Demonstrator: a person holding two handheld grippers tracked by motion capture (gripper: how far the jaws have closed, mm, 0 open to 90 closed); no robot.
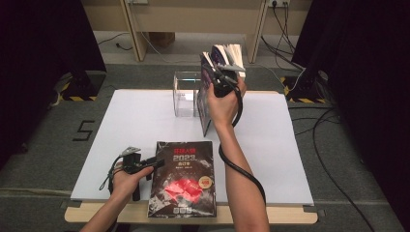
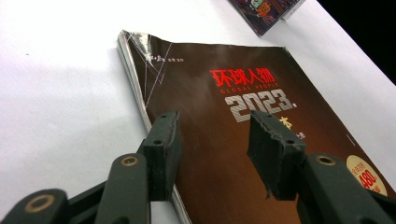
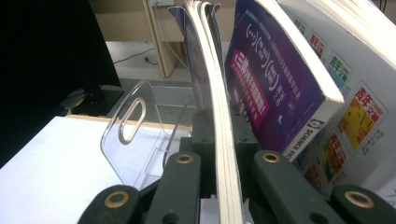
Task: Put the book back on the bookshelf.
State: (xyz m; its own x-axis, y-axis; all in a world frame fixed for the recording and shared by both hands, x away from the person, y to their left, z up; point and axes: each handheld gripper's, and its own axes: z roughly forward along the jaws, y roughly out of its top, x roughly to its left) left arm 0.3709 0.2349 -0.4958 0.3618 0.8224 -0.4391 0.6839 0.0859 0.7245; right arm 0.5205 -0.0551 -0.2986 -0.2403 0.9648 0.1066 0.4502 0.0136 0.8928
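R gripper (image 1: 218,79) clamped on upright magazine (image 1: 207,104), clear rack (image 1: 186,93) just left of it; L gripper (image 1: 153,164) released, astride dark magazine's (image 1: 186,176) left edge.

Two claws work over one white counter (image 1: 135,121). One dark magazine (image 1: 183,178) lies flat at the counter's near edge, the left claw (image 1: 153,164) just beside it with its jaws apart. Farther back on the counter stands one clear plastic rack (image 1: 186,92). Beside the rack, the right claw (image 1: 218,72) grips one thin magazine (image 3: 223,140) upright, and at least two more magazines, one purple (image 3: 275,84) and one white (image 3: 355,107), lean just beside it.
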